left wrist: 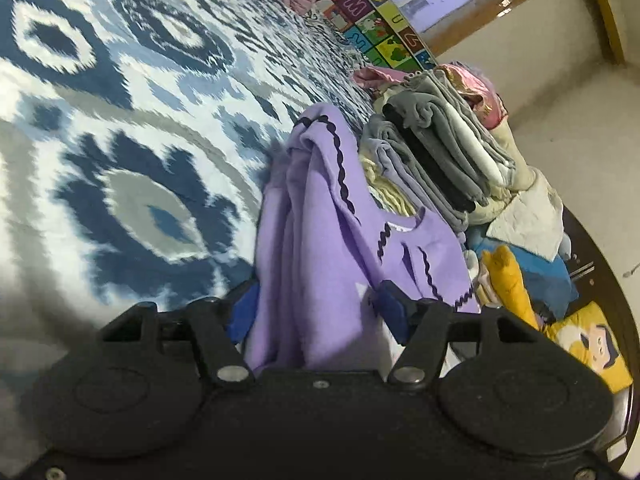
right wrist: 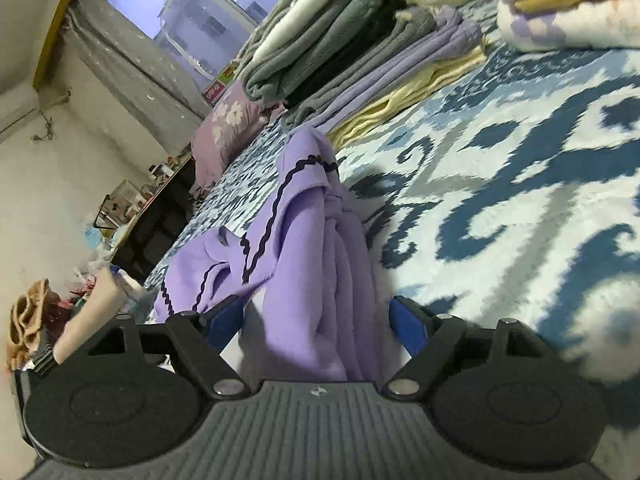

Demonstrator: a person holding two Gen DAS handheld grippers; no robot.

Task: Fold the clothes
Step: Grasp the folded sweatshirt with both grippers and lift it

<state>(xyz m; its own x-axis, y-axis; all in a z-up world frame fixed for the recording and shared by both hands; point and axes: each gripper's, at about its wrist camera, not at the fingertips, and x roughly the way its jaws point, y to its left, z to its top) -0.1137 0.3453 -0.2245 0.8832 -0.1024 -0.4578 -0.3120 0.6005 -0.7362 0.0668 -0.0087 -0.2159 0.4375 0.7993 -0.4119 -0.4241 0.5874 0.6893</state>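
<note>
Right now my left gripper [left wrist: 316, 312] stands with its blue pads [left wrist: 394, 308] apart, and the purple garment [left wrist: 320, 240] lies bunched in the gap between them; the cloth seems to sit loose rather than pinched, and the pad on the far side is partly hidden by it. My right gripper [right wrist: 320, 320] is spread wider, its blue pads [right wrist: 406, 322] clear of the same purple garment [right wrist: 320, 264], which runs up the middle between them in soft folds. Dark wavy trim edges the garment. It rests on the blue-and-white patterned bedspread [left wrist: 120, 120], crumpled into a narrow ridge, not laid flat. Just beside the garment, at its far end, a stack of folded clothes [left wrist: 436, 160] in grey, black, lilac and pale yellow sits on the bedspread. Past the garment, farther along the bedspread, is a pink pillow [right wrist: 224, 124]. Near the stack, on the side away from the garment, lie a blue piece and a yellow printed piece [left wrist: 592, 344].
</note>
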